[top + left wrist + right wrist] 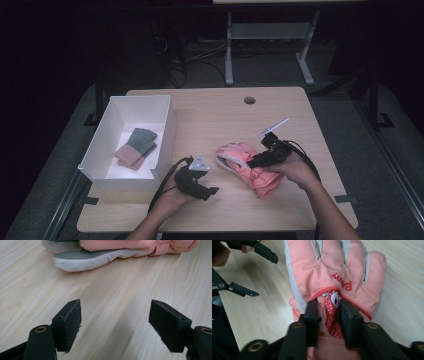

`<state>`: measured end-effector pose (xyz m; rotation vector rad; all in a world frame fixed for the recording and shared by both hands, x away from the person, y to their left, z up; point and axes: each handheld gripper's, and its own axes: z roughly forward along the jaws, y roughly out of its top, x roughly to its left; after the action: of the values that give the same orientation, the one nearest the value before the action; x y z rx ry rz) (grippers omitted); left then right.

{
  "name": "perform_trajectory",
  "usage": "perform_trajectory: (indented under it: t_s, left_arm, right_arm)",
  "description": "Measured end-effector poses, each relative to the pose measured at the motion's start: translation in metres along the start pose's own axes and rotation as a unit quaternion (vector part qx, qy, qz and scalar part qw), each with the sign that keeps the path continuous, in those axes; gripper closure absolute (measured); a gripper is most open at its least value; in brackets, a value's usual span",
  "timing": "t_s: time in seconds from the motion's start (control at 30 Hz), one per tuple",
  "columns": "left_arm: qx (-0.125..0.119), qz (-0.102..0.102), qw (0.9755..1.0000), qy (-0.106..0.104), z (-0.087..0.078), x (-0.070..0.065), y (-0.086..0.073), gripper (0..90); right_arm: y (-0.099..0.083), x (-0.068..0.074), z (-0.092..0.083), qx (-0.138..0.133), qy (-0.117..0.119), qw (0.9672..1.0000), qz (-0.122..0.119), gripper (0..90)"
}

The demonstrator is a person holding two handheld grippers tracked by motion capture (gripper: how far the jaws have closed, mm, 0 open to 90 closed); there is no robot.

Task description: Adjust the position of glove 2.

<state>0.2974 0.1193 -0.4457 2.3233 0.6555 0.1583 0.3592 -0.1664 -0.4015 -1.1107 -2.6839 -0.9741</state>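
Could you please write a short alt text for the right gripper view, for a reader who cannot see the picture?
A pink padded glove lies flat on a light wooden table, fingers pointing away, with the right gripper over its back, black jaws on either side of a red dotted patch. At the upper left, the left gripper stands open above the table.

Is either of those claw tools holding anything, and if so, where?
The left gripper is open and holds nothing. The right gripper straddles the back of the pink glove near the cuff; whether its pads still pinch the fabric cannot be told.
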Motion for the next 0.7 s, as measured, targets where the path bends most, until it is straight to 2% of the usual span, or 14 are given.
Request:
perform_trajectory:
  t_s: [0.03,0.1,0.2,0.23,0.3,0.33,0.4,0.43,0.5,0.53,0.57,0.63,0.67,0.7]
  left_arm:
    - [-0.001,0.003,1.0,0.001,-0.001,0.0,0.0,30.1]
    - [-0.004,0.0,1.0,-0.001,-0.001,0.001,0.0,32.1]
    - [-0.014,-0.007,0.9999,-0.002,-0.002,0.001,0.0,40.9]
    - [-0.012,-0.005,0.9999,-0.003,-0.004,0.002,0.0,44.8]
    - [-0.012,-0.001,0.9999,-0.005,-0.006,0.002,0.001,56.3]
    - [-0.016,-0.006,0.9998,-0.009,-0.007,0.002,0.0,62.3]
    - [-0.012,-0.001,0.9998,-0.014,-0.011,0.003,0.002,76.5]
    - [-0.02,-0.012,0.9996,-0.016,-0.011,0.002,0.003,81.7]
    - [-0.014,-0.004,0.9998,-0.017,-0.014,0.003,0.004,89.7]
    - [-0.011,-0.002,0.9997,-0.019,-0.014,0.002,0.005,89.7]
    - [-0.015,-0.004,0.9997,-0.019,-0.013,0.001,0.006,89.8]
    - [-0.009,0.0,0.9998,-0.02,-0.012,0.001,0.007,89.8]
    - [-0.013,-0.006,0.9997,-0.02,-0.01,0.0,0.008,89.8]
    - [-0.008,0.0,0.9997,-0.022,-0.009,0.0,0.01,89.8]
  right_arm:
    - [0.0,0.001,-0.006,-0.017,0.003,0.9998,-0.007,57.7]
    - [0.001,0.002,-0.01,-0.023,0.003,0.9997,-0.011,55.5]
    - [0.001,0.005,-0.023,-0.053,-0.002,0.9984,-0.02,49.0]
    - [0.0,0.006,-0.027,-0.064,-0.006,0.9977,-0.022,46.0]
    - [-0.005,0.006,-0.036,-0.085,-0.014,0.996,-0.025,46.4]
    - [-0.009,0.006,-0.04,-0.096,-0.018,0.9949,-0.026,51.5]
    - [-0.017,0.002,-0.047,-0.107,-0.034,0.9933,-0.028,65.0]
    - [-0.022,0.0,-0.051,-0.111,-0.05,0.9922,-0.024,71.1]
    - [-0.033,-0.008,-0.058,-0.126,-0.056,0.9903,-0.019,81.5]
    - [-0.039,-0.012,-0.062,-0.131,-0.061,0.9894,-0.015,88.0]
    - [-0.044,-0.016,-0.065,-0.134,-0.063,0.9889,-0.015,89.9]
    - [-0.057,-0.026,-0.068,-0.139,-0.071,0.9877,-0.013,90.0]
    - [-0.064,-0.03,-0.068,-0.14,-0.075,0.9872,-0.014,90.0]
    - [-0.07,-0.033,-0.066,-0.139,-0.076,0.9873,-0.012,90.0]
